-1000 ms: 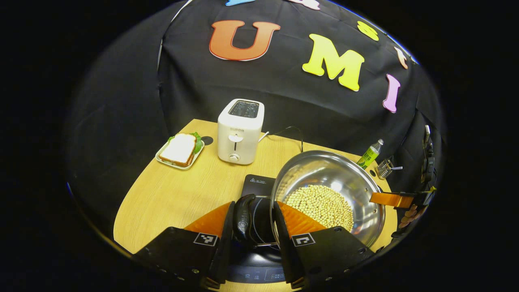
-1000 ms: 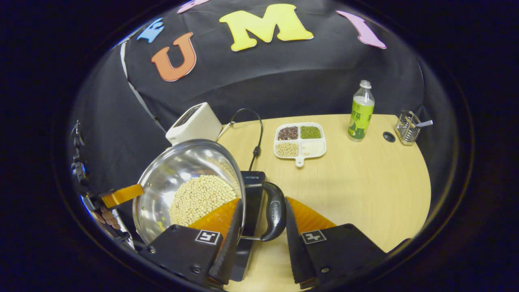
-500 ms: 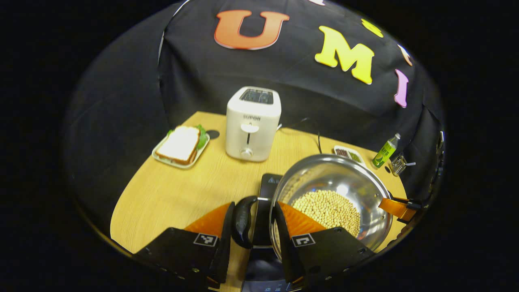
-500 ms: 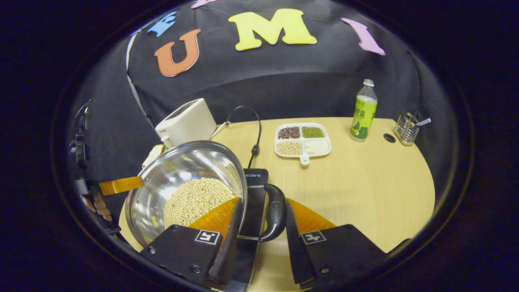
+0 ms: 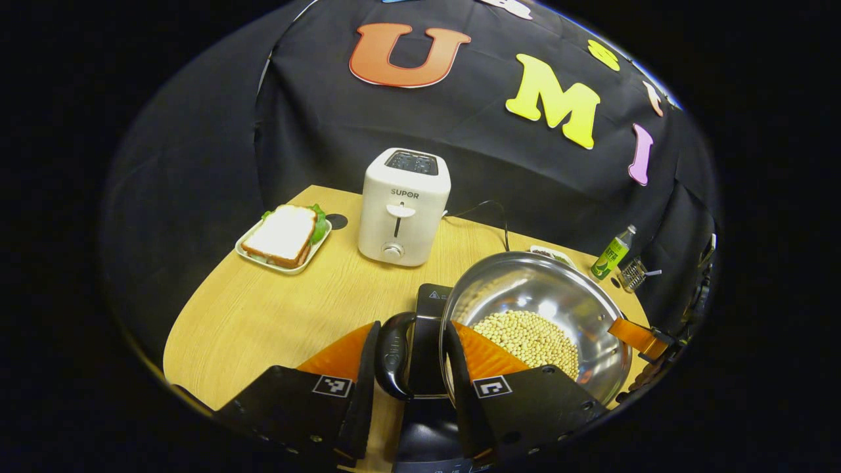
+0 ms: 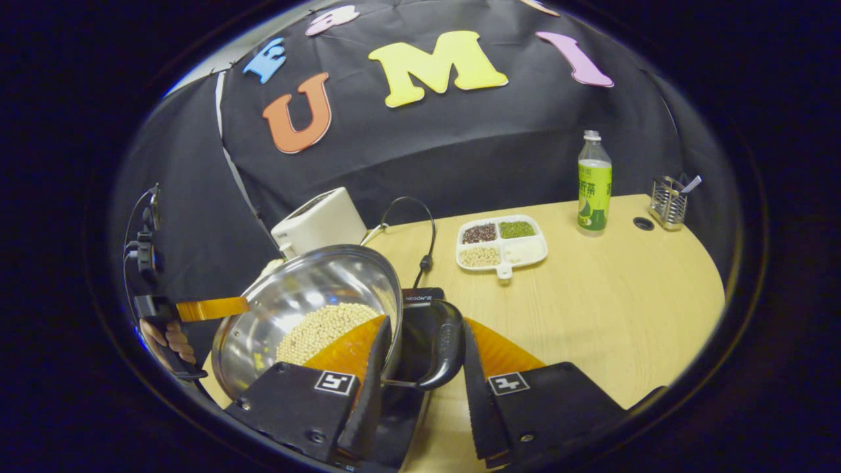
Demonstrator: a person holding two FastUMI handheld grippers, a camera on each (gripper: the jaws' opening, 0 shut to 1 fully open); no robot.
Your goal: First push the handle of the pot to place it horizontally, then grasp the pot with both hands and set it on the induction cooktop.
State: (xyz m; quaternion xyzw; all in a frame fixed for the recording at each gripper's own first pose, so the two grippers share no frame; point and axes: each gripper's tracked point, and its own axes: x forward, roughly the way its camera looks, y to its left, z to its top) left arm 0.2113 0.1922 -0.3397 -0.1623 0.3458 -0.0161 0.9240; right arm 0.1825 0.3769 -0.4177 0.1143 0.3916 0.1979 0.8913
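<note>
A shiny steel pot [image 5: 545,289] holding pale beans [image 5: 525,338] hangs just above the black induction cooktop [image 5: 430,305]. My left gripper [image 5: 410,328] is shut on the pot's black left handle [image 5: 392,355], with one finger outside the handle and the other inside the rim. In the right gripper view, my right gripper [image 6: 427,322] is shut the same way on the pot's [image 6: 315,282] right handle [image 6: 447,345], above the cooktop [image 6: 420,299]. Each view shows the other gripper's orange finger at the pot's far side.
A white toaster [image 5: 402,207] and a sandwich on a plate [image 5: 282,235] stand at the back left. A divided tray of grains [image 6: 500,240], a green bottle [image 6: 594,184] and a wire rack [image 6: 667,202] sit at the back right. A black cord [image 6: 424,230] runs behind the cooktop.
Both grippers have kept their hold and moved the pot across the cooktop. The toaster has drawn nearer in the left gripper view, and the cooktop's ring has gone from sight under the pot.
</note>
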